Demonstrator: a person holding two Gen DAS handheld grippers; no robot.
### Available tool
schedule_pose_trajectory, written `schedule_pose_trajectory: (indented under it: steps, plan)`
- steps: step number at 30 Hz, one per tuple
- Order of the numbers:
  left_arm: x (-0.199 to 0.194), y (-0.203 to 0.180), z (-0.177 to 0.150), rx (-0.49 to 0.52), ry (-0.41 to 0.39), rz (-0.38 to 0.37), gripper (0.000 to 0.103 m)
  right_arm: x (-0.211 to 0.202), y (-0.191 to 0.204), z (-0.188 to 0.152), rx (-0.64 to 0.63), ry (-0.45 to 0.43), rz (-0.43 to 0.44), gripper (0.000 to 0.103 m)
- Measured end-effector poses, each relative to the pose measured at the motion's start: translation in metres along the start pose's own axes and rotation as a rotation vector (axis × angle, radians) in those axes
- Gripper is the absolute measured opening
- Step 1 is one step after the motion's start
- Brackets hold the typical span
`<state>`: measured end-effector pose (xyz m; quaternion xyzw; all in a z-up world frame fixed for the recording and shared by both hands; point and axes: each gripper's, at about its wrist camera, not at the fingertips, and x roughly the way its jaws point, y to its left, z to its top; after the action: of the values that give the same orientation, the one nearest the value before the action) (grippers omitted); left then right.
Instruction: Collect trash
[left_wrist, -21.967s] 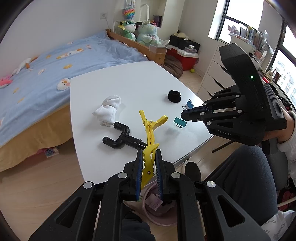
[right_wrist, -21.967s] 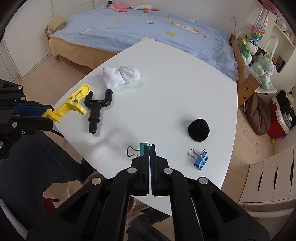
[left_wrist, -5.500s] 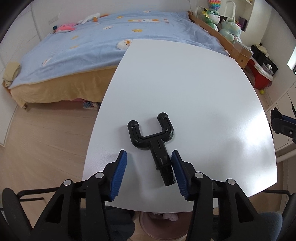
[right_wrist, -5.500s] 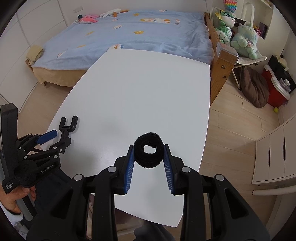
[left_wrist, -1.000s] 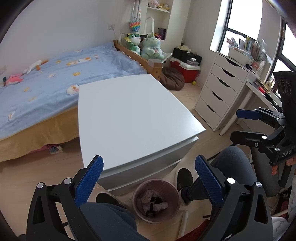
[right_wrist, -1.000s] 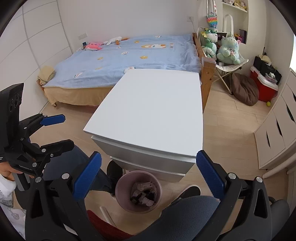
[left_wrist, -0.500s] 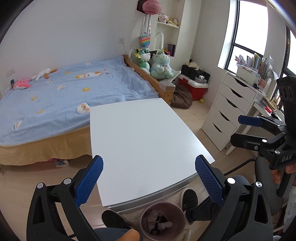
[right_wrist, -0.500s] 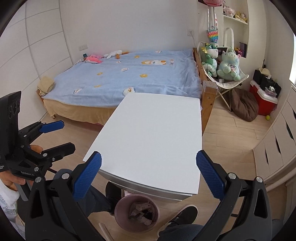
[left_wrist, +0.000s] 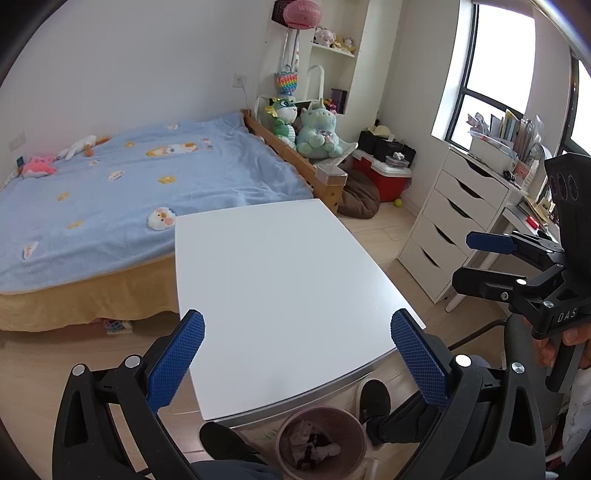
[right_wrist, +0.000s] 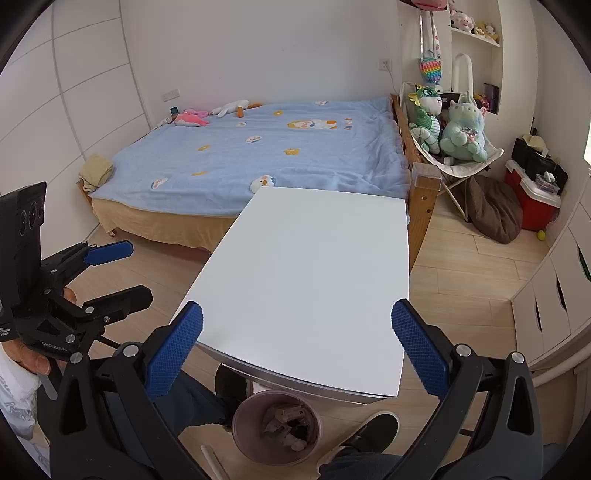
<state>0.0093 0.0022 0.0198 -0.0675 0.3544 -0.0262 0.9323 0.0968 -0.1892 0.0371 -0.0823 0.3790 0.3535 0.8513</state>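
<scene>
The pink bin (left_wrist: 320, 441) with the trash sits on the floor under the near edge of the white table (left_wrist: 280, 280), right below both claws. The left gripper (left_wrist: 297, 363) and the right gripper (right_wrist: 297, 363) are spread wide and hold nothing. Neither one looks nearer to the bin. The table top is bare. A blue bed (right_wrist: 266, 155) stands behind it.

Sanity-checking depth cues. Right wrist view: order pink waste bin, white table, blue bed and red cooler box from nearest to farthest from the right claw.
1. Pink round waste bin: on the floor just below the right claw.
2. White rectangular table: straight ahead.
3. Bed with blue blanket: beyond the table.
4. Red cooler box: far right; too close to call against the bed.
</scene>
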Motion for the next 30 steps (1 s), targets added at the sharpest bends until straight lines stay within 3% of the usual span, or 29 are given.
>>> schedule_pose_trajectory:
  steps: [30]
  plan:
    - [0.0012,-0.0006,0.0015,-0.001,0.006,0.014,0.097,0.0052,0.0027,-0.0024,-0.01,0.007,0.001,0.1]
